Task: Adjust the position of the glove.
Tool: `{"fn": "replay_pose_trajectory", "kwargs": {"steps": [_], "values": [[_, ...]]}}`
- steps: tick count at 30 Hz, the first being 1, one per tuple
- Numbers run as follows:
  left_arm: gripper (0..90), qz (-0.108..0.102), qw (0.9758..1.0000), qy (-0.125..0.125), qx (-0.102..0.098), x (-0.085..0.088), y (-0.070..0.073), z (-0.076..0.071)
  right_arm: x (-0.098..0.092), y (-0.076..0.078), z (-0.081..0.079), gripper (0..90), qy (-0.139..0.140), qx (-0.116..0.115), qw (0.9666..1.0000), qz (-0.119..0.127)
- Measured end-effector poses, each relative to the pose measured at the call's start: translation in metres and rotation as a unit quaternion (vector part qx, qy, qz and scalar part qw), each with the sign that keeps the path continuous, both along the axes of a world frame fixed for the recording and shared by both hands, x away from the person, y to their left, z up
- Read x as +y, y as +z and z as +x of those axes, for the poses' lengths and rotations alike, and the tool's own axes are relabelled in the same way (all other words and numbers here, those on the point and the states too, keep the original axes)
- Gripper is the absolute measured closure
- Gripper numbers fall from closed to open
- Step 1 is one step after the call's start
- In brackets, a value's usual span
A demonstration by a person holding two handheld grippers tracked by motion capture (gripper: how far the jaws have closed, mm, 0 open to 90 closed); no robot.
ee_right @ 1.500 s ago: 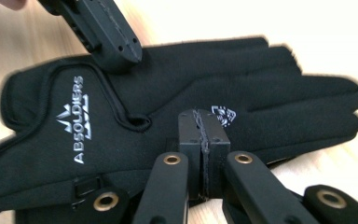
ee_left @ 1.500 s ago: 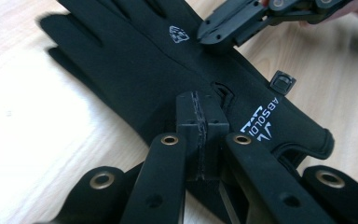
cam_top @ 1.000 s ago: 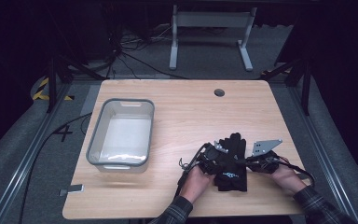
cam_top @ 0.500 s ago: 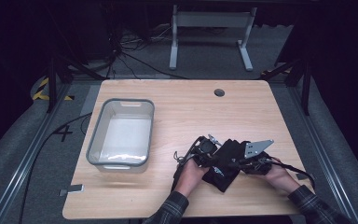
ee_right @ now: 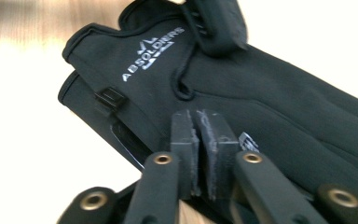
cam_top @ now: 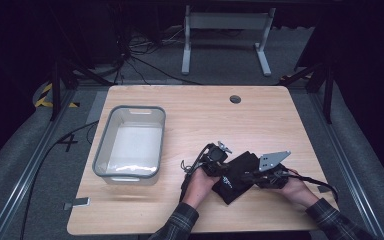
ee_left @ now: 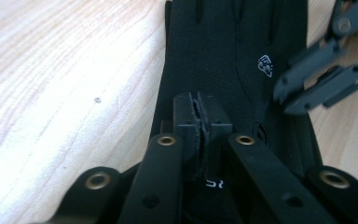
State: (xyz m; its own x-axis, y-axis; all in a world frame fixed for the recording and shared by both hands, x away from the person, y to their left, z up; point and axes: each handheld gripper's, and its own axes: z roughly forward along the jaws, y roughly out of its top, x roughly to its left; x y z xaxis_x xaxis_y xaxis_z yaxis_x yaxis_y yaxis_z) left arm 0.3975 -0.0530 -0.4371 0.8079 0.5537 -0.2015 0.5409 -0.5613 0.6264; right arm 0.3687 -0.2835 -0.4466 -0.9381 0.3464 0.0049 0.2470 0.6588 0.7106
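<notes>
A black glove (cam_top: 236, 176) with white lettering lies diagonally on the wooden table (cam_top: 205, 115), near its front edge. My left gripper (cam_top: 225, 170) comes at it from the left. In the left gripper view its pads (ee_left: 199, 121) sit almost together over the cuff end of the glove (ee_left: 223, 56). My right gripper (cam_top: 249, 176) meets the glove from the right, and its pads (ee_right: 199, 140) pinch at the edge of the glove (ee_right: 270, 116). Both pairs of jaws have just been opening slightly, with glove fabric still between them.
A clear plastic bin (cam_top: 98, 157) with a grey rim stands on the left half of the table. A round cable hole (cam_top: 235, 99) sits near the far edge. A small grey tag (cam_top: 77, 203) lies at the front left. Dark floor and cables surround the table.
The glove has been turned from pointing away to lying diagonally and has shifted a little left. Both hands moved with it, the left one more.
</notes>
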Motion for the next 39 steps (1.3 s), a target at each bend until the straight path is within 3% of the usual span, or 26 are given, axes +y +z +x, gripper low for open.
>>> {"fn": "replay_pose_trajectory", "kwargs": {"steps": [4, 7, 14, 20, 26, 32, 39], "values": [[76.5, -0.001, 0.9999, -0.001, -0.011, 0.003, 0.008, -0.002, -0.013, 0.005, -0.003, 73.3, -0.025, -0.005, 0.9997, 0.006], [65.0, -0.006, 0.9997, 0.001, -0.022, 0.007, 0.014, -0.003, -0.031, 0.009, -0.008, 63.9, -0.050, -0.012, 0.9985, 0.018], [41.5, 0.000, 0.9997, -0.016, -0.016, 0.005, 0.015, -0.002, -0.069, 0.010, -0.014, 40.5, -0.120, -0.023, 0.9924, 0.012], [24.3, 0.011, 0.9991, -0.032, -0.026, -0.006, 0.014, -0.006, -0.097, -0.001, -0.018, 31.0, -0.164, -0.013, 0.9863, 0.006], [16.5, 0.022, 0.9979, -0.055, -0.029, -0.021, 0.010, -0.007, -0.107, -0.008, -0.017, 25.5, -0.181, -0.012, 0.9834, -0.006], [14.0, 0.025, 0.9973, -0.062, -0.030, -0.033, 0.006, -0.008, -0.110, -0.013, -0.014, 20.8, -0.190, -0.009, 0.9816, -0.015], [11.0, 0.067, 0.9942, -0.070, -0.046, -0.046, -0.005, -0.010, -0.114, -0.018, -0.016, 14.8, -0.197, -0.014, 0.9802, -0.005]]}}
